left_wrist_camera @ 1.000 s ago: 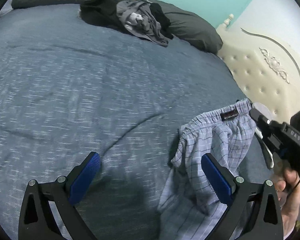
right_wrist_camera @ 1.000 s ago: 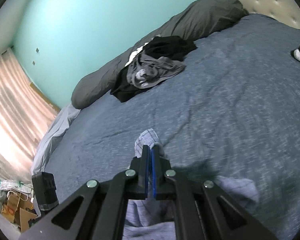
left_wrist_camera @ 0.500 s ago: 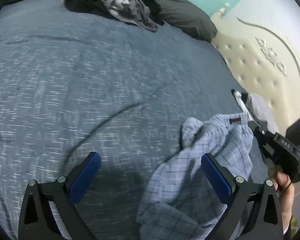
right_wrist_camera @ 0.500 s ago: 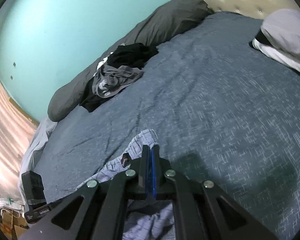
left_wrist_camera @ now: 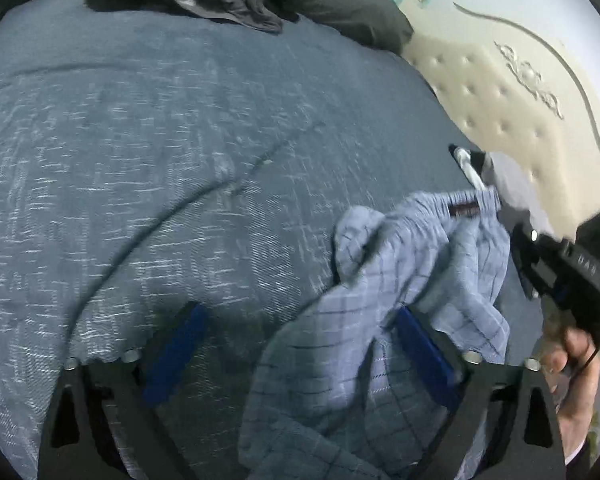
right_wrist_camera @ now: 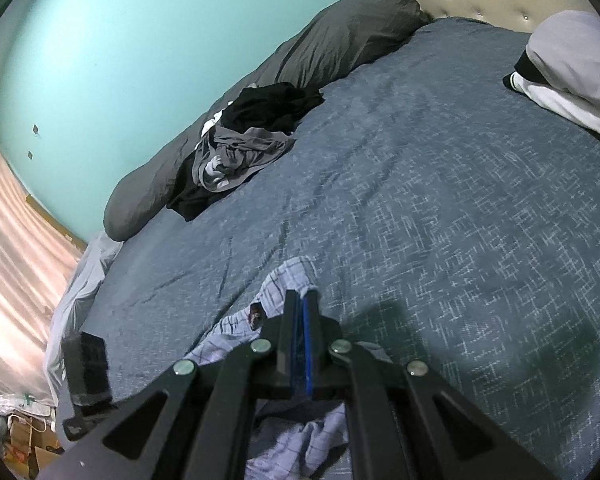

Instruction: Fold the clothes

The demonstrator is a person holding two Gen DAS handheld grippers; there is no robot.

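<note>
Light blue plaid shorts (left_wrist_camera: 400,280) lie crumpled on the dark blue bedspread (left_wrist_camera: 180,140), waistband label facing up. My right gripper (right_wrist_camera: 300,300) is shut on the waistband edge of the shorts (right_wrist_camera: 288,276), holding that edge just above the bed. In the left wrist view the right gripper (left_wrist_camera: 560,272) shows at the right edge, held by a hand (left_wrist_camera: 576,368). My left gripper (left_wrist_camera: 300,354) hovers low over the shorts' lower part with its jaws closing. Loose cloth lies between the pads, draped against the right finger (left_wrist_camera: 424,356), unpinched.
A pile of black and grey clothes (right_wrist_camera: 252,144) rests against a long dark grey pillow (right_wrist_camera: 340,40) at the far side. A folded grey and white stack (right_wrist_camera: 572,68) sits near the cream tufted headboard (left_wrist_camera: 500,92). Curtains (right_wrist_camera: 12,220) and floor clutter lie beyond the bed's left edge.
The shorts came down from hanging onto the bedspread and spread out. My left gripper moved closer over them and its jaws narrowed a little. The right gripper stayed shut on the waistband.
</note>
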